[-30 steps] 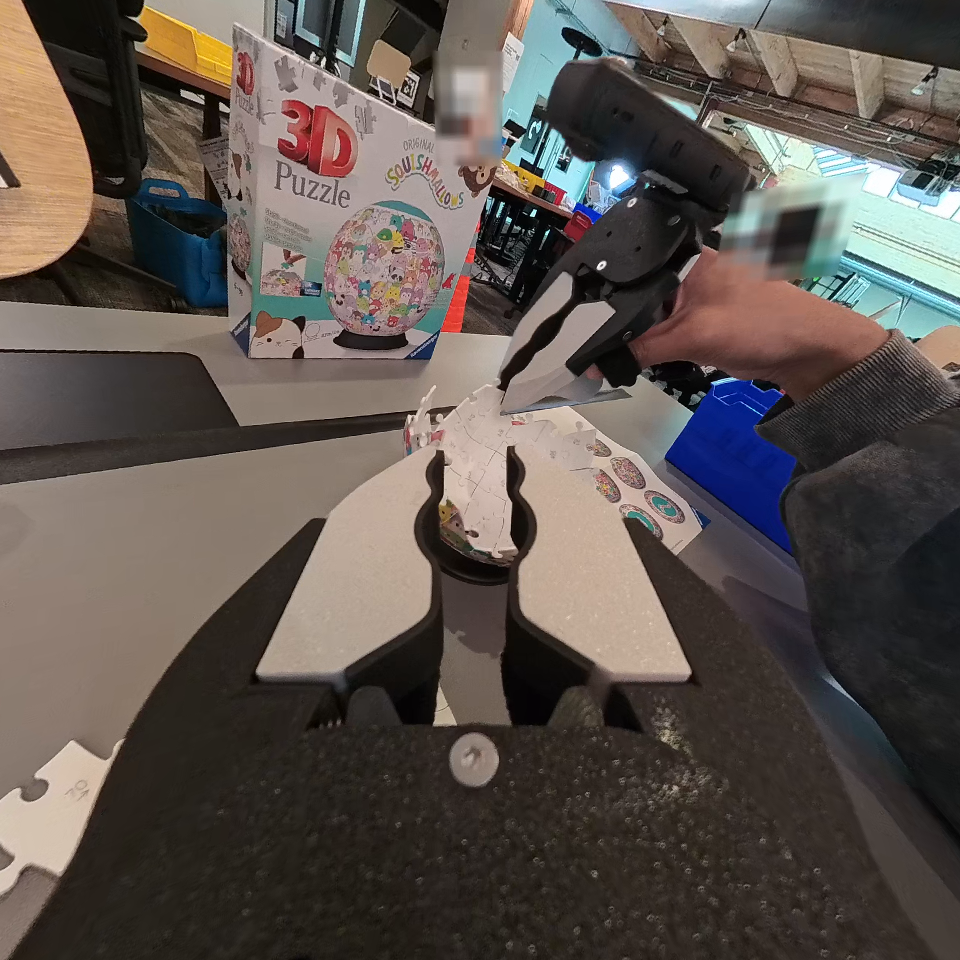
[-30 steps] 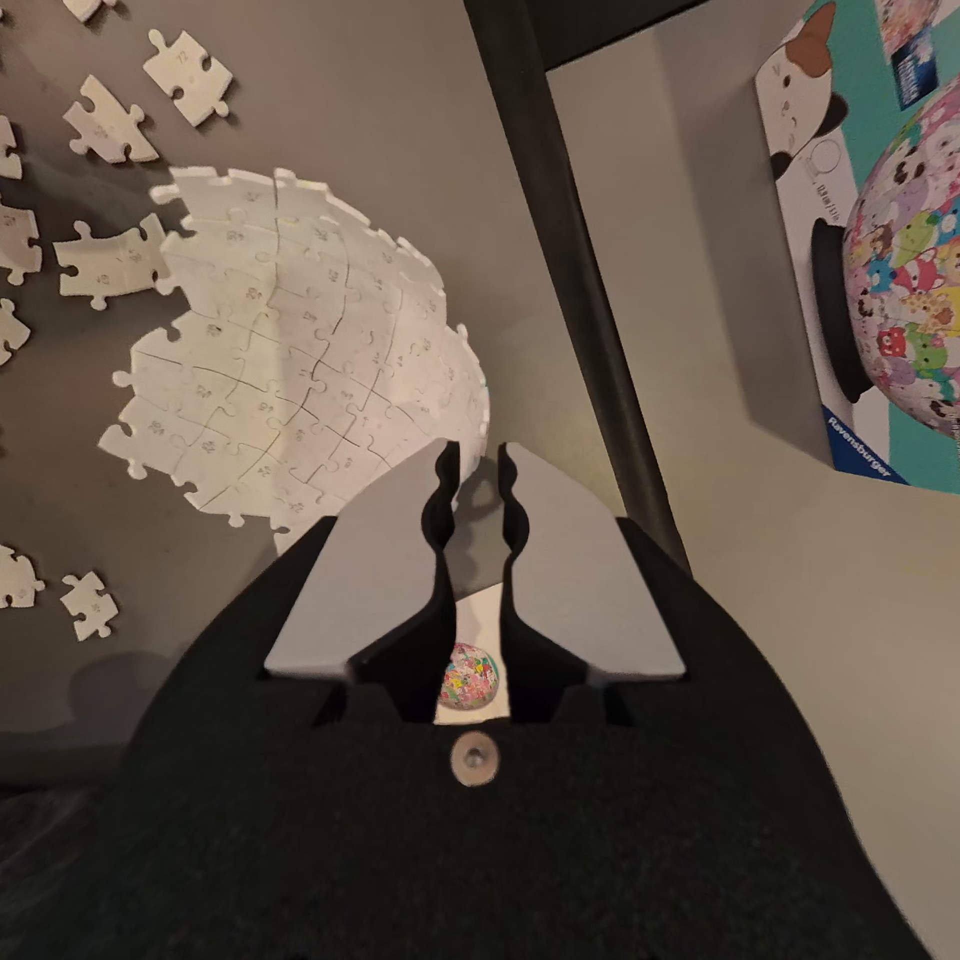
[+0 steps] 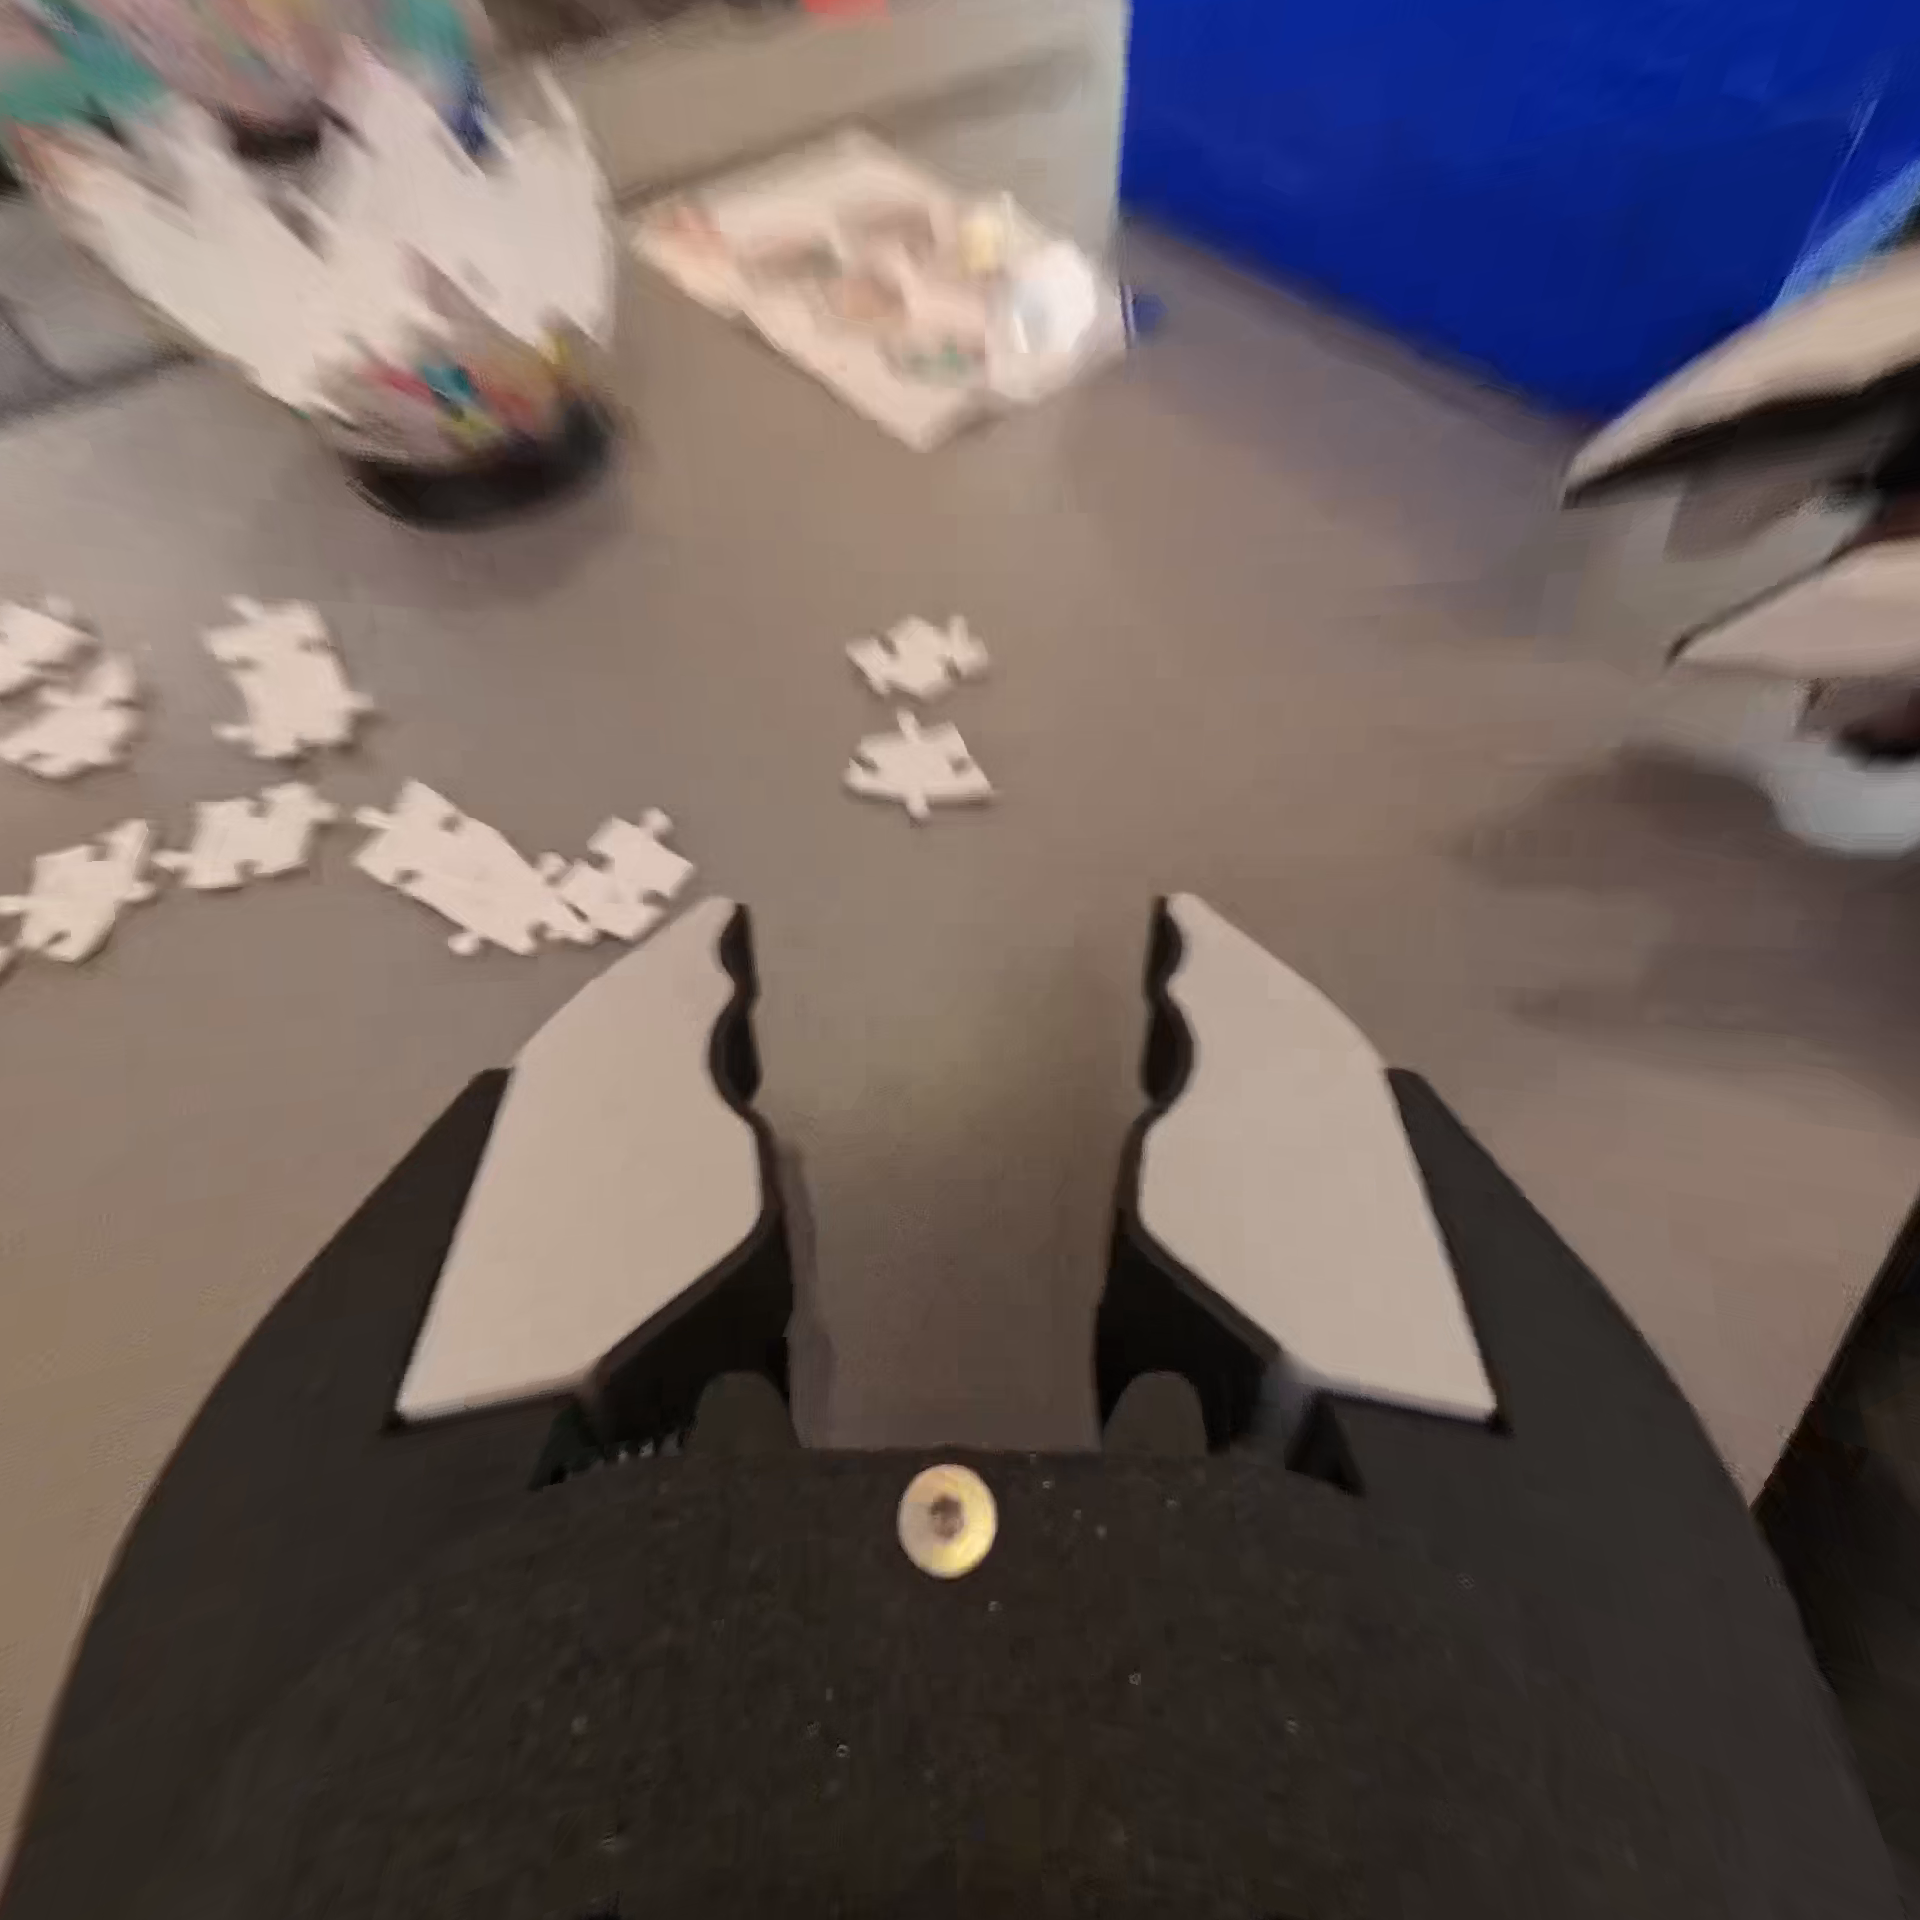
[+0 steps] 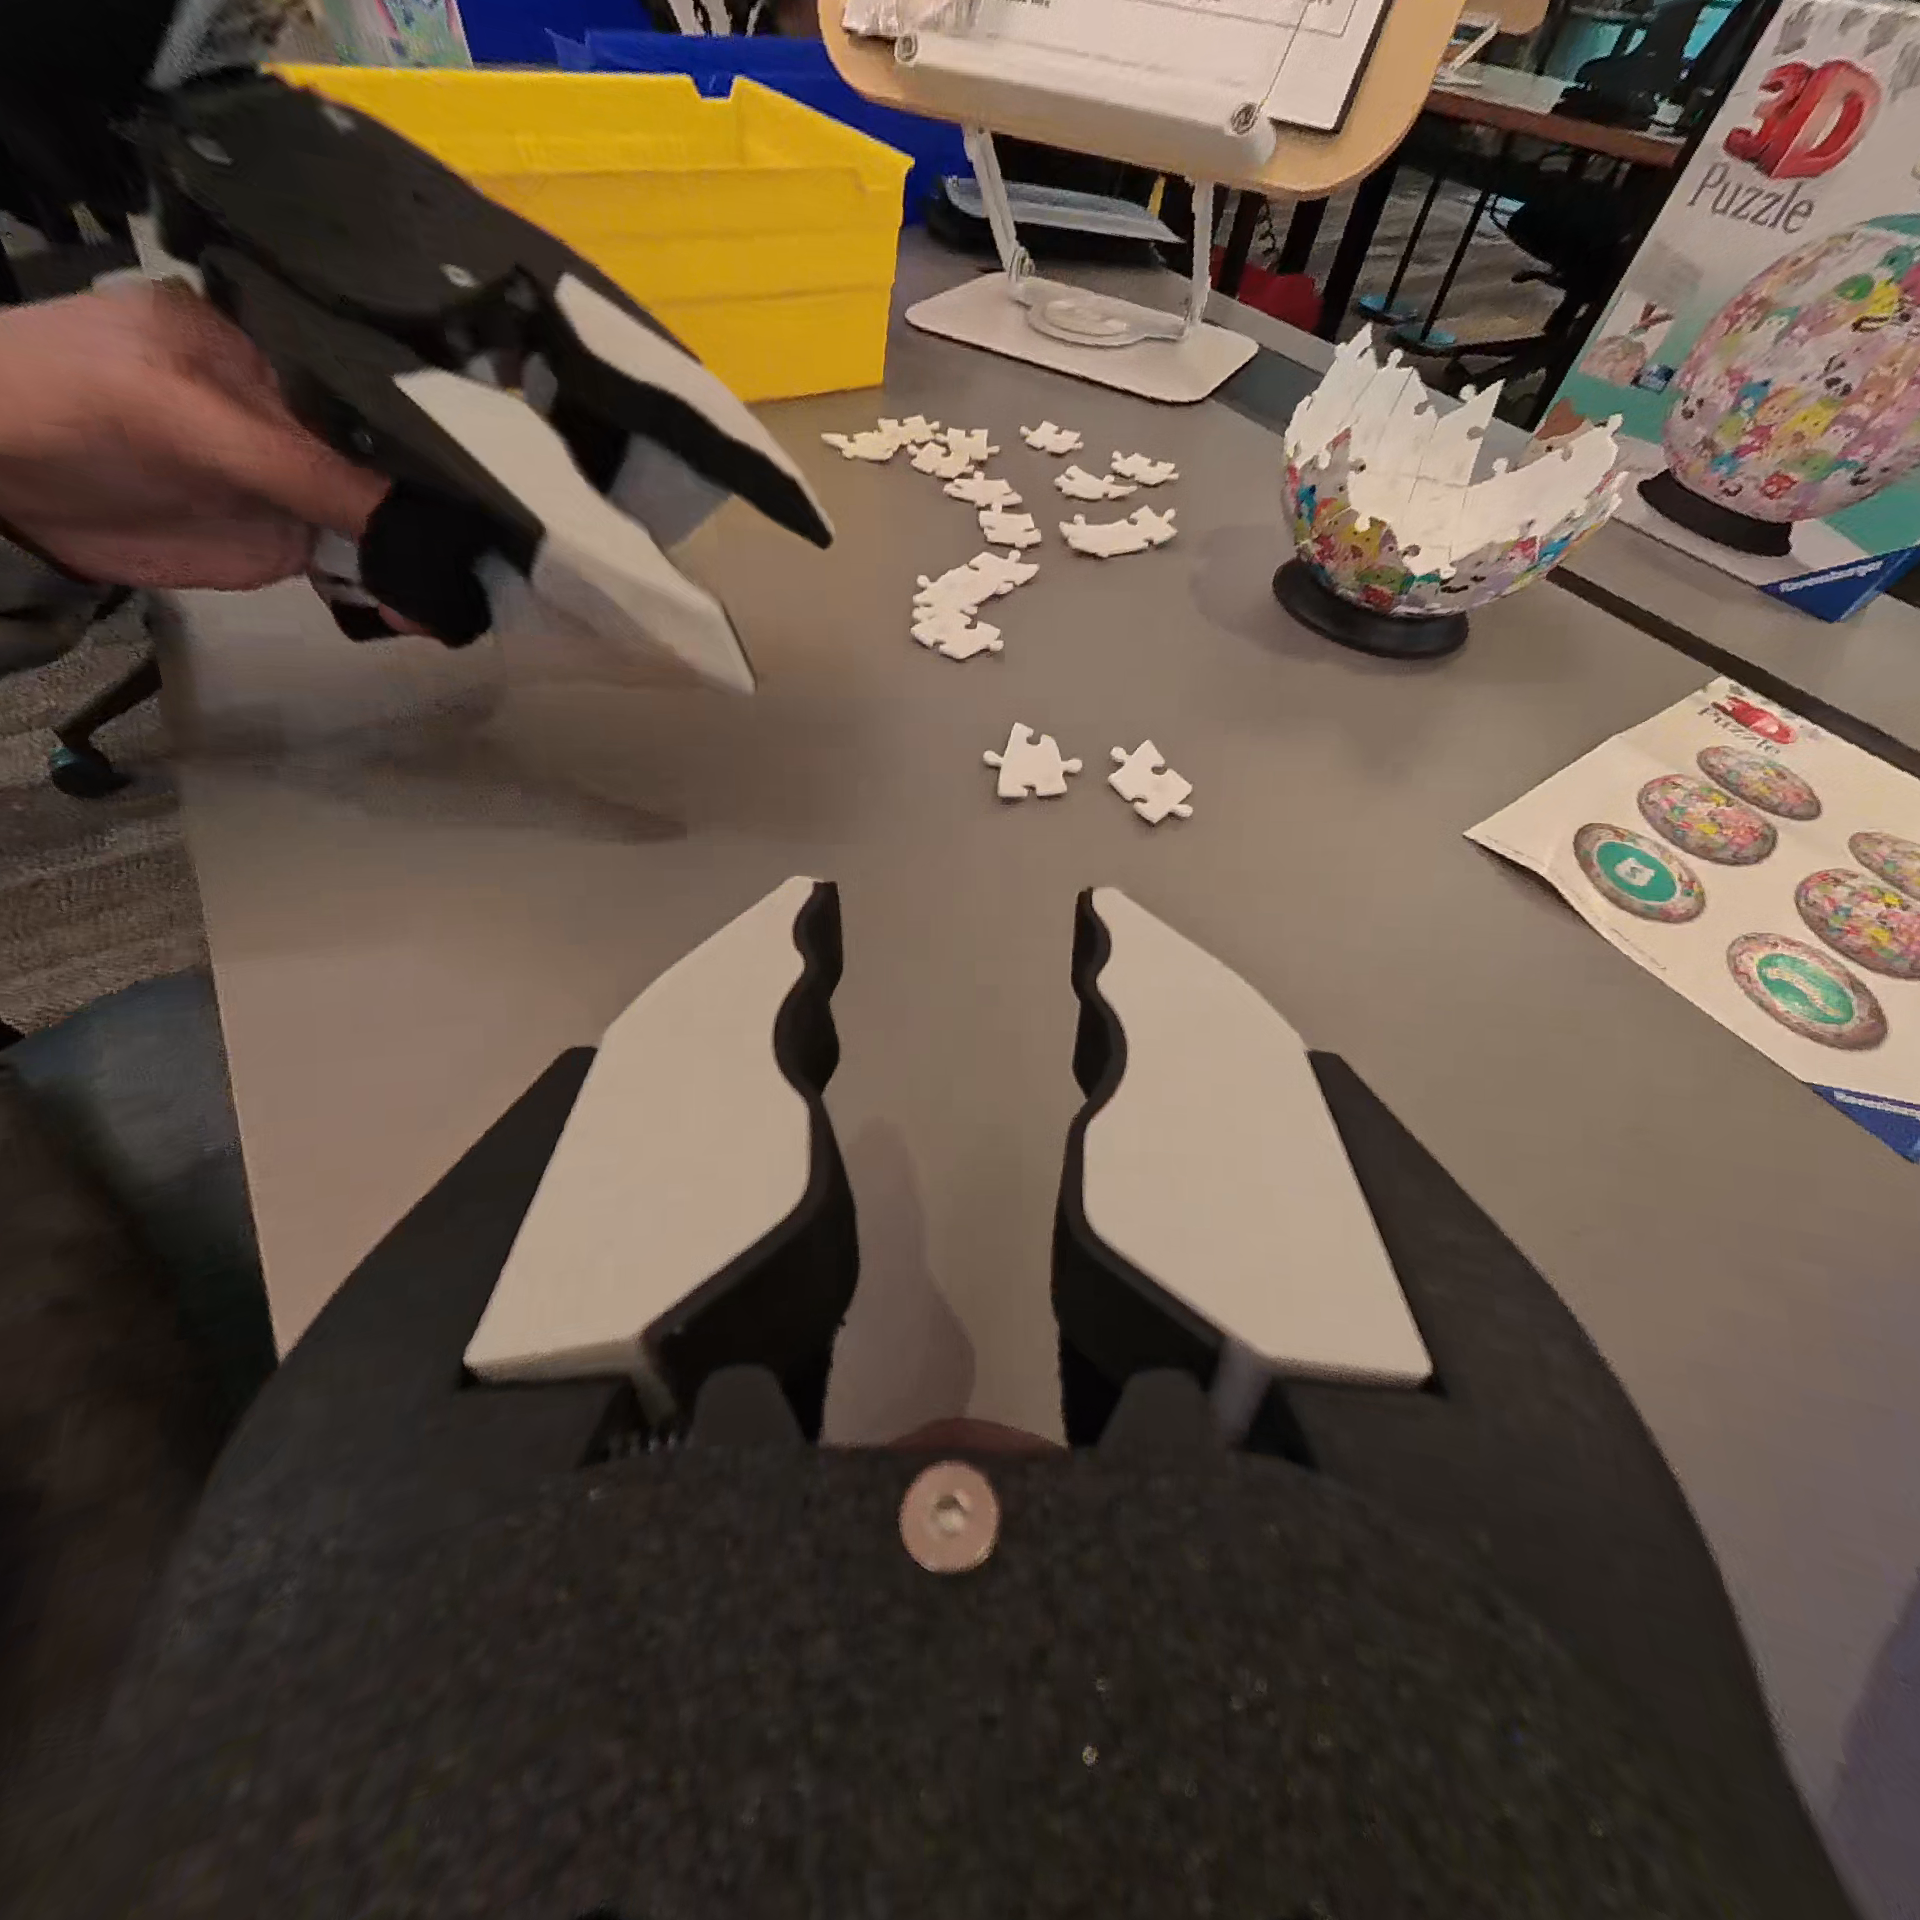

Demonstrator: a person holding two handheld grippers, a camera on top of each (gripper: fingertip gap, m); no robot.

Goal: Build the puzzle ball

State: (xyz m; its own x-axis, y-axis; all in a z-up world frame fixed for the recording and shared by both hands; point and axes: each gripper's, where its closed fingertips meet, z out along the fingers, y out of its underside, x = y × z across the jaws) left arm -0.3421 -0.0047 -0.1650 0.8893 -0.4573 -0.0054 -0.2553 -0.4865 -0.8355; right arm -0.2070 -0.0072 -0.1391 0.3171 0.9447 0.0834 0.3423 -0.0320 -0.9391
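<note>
Left gripper [image 3: 948,920] spread wide, nothing between its fingers, tilted down toward the table; its own view is motion-blurred. In the right wrist view a bare hand [image 4: 156,457] grips its handle at far left. Right gripper [image 4: 956,899] also parted and empty, hanging level above the table, fingers pointing forward.
</note>
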